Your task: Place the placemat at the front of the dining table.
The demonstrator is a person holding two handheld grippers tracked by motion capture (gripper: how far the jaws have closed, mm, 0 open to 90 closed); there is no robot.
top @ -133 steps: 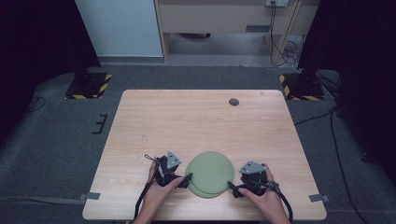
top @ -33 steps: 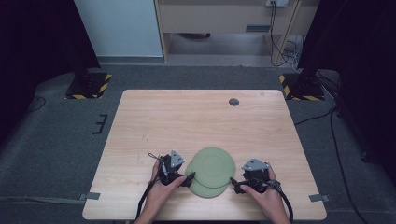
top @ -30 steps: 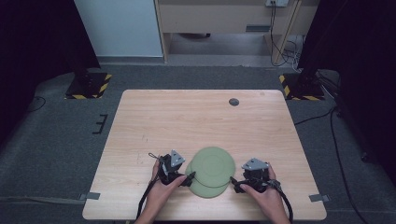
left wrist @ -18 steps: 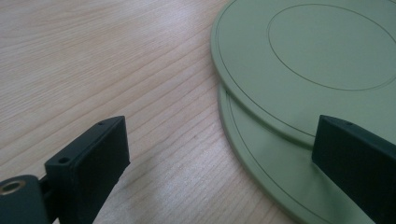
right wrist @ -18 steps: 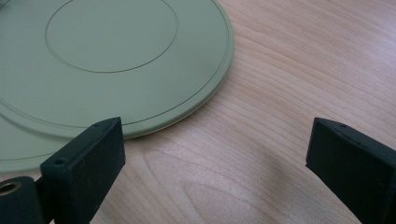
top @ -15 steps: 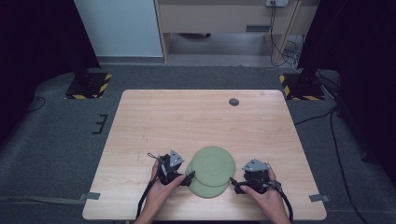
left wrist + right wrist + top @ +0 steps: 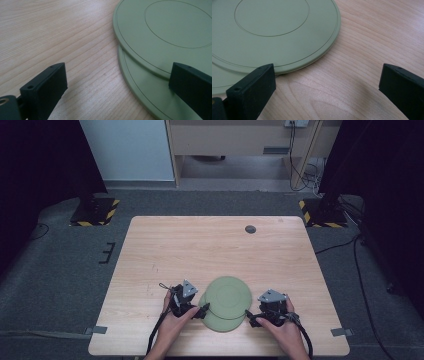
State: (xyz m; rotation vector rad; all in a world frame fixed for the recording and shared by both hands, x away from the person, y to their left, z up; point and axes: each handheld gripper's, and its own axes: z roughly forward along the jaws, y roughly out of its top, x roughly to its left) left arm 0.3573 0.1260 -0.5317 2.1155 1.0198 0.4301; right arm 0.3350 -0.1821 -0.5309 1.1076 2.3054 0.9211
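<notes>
Low over the table, left gripper (image 7: 204, 310) and right gripper (image 7: 248, 316) flank the stacked plates (image 7: 227, 300), jaws wide.

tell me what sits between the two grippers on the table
Two green plates, the upper plate overlapping the lower plate, lie between the left gripper and the right gripper, as the high view shows.

I can read no text, label, brand or number anywhere: none on the green plates (image 7: 228, 296), none on the wooden bench (image 7: 210, 247), none on either tool.
</notes>
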